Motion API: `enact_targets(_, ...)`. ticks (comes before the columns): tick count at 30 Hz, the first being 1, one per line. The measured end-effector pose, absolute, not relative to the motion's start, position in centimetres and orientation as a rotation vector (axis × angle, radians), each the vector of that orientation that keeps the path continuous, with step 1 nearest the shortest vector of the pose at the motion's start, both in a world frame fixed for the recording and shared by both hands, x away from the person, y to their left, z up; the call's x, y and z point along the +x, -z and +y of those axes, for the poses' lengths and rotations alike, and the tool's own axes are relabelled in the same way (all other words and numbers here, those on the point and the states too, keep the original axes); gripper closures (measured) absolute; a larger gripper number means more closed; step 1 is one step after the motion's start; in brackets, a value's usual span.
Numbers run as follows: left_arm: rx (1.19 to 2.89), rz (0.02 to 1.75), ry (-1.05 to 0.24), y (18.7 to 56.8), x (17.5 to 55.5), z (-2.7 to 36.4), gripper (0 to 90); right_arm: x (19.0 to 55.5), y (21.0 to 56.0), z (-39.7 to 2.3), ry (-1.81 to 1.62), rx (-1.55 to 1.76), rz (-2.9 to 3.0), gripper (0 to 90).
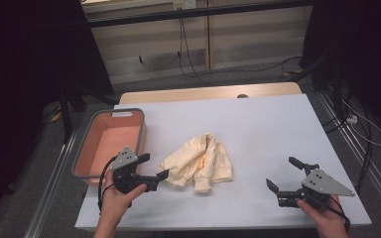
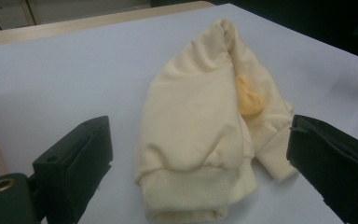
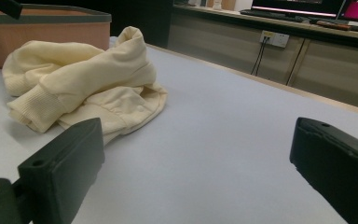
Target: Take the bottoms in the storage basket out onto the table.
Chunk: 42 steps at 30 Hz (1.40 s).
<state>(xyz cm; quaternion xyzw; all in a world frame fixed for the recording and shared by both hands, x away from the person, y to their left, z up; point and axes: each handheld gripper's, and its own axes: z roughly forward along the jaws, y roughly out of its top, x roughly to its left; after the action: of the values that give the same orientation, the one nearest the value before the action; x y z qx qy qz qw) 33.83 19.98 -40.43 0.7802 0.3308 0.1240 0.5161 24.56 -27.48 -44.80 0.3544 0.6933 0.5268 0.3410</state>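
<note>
Left gripper (image 1: pixel 155 167) stood with jaws wide, nothing between them, just beside the near-left edge of the cream garment (image 1: pixel 198 162). In the left gripper view the two black jaws framed the ribbed hem (image 2: pixel 198 191) of the garment (image 2: pixel 200 126), which lay just ahead of them on the table (image 2: pixel 51 79). Right gripper (image 1: pixel 284 177) was also spread wide and empty, well apart from the cloth, off to its right on bare tabletop (image 1: pixel 258 119).

Garment lay crumpled near the middle of the table, close to the pink basket (image 1: pixel 141 130) at the left edge but not touching it.

Judged step: the left gripper closing in for a pick. To do it well, the jaws should likely go in low over the ribbed hem and bite through the thick folded edge, not the loose upper layer, so the whole bundle lifts together. The right gripper looked too far off to help; it would need to come in to the far cuff.

Left gripper view showed an orange patch (image 2: pixel 248 100) tucked in the fold, barely a smear from the high view. Right gripper view showed a ribbed cuff (image 3: pixel 37 112) sticking out toward that side and the basket wall (image 3: pixel 46 35) behind the cloth. High view alone gave the spacing of both grippers and the basket's hollow.
</note>
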Motion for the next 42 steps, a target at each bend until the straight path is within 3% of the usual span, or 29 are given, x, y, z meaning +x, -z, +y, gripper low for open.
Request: enact_targets(42, 1.825, 0.785, -0.33, 41.1, 33.0, 22.1, 6.0, 24.5, 44.8, -27.5, -1.37, 0.922, 1.802, 2.7)
